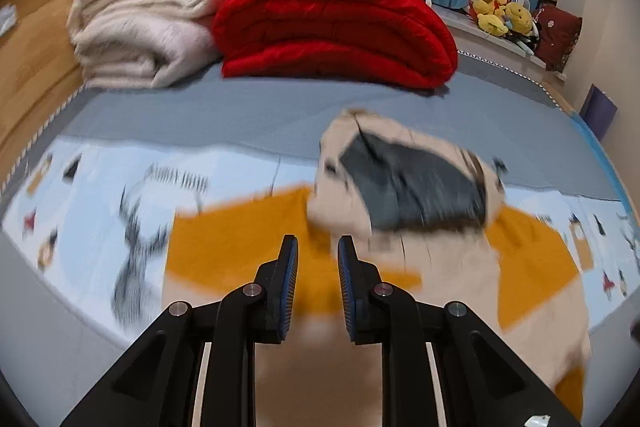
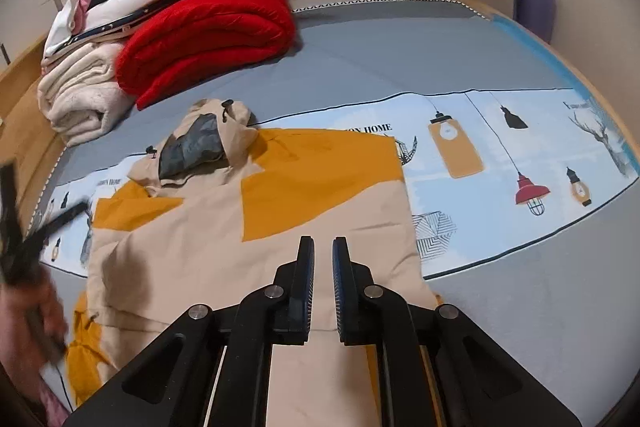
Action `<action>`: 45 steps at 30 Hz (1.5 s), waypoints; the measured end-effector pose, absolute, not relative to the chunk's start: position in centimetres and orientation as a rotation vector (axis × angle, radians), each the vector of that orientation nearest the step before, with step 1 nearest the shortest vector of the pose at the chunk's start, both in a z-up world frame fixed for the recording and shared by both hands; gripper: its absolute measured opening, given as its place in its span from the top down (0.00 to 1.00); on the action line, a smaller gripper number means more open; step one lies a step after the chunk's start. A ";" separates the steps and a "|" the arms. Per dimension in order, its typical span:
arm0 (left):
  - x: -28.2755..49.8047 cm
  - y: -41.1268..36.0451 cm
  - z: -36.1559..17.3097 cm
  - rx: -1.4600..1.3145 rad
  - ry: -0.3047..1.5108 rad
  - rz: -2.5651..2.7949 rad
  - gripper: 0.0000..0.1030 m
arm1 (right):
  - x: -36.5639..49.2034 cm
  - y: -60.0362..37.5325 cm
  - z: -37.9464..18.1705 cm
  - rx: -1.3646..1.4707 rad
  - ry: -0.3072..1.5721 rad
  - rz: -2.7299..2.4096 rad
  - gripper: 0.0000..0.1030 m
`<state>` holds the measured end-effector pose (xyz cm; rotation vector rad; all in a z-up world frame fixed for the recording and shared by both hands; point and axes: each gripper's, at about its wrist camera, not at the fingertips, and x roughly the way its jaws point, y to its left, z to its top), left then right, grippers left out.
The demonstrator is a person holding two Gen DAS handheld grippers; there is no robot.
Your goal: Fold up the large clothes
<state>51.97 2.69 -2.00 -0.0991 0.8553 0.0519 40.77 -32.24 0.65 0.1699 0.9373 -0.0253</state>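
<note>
Soft, even indoor light is seen in both views, with no harsh glare anywhere. Heavy motion blur is smeared across the left wrist view: the beige and mustard hooded jacket [image 1: 400,211] and the pale blue printed bedsheet [image 1: 100,187] are streaked, while the black left gripper [image 1: 317,259] stays crisp. The right wrist view is much sharper, though a blurred hand [image 2: 28,319] is caught at its left edge. Straight lines are bent by fisheye distortion and corners are blacked out. A faint shadow is cast on the jacket.
</note>
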 end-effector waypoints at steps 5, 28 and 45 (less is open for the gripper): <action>61.4 2.9 -4.0 -0.159 0.949 0.013 0.83 | 41.7 -32.4 -0.4 0.178 0.989 -0.046 0.89; 74.2 3.3 -12.9 -0.291 1.193 -0.044 0.98 | 44.0 -32.2 -3.3 0.207 1.081 -0.035 0.86; 39.0 -0.6 -1.9 -0.143 0.884 -0.279 0.92 | 41.4 -31.2 0.6 0.275 0.950 0.001 0.86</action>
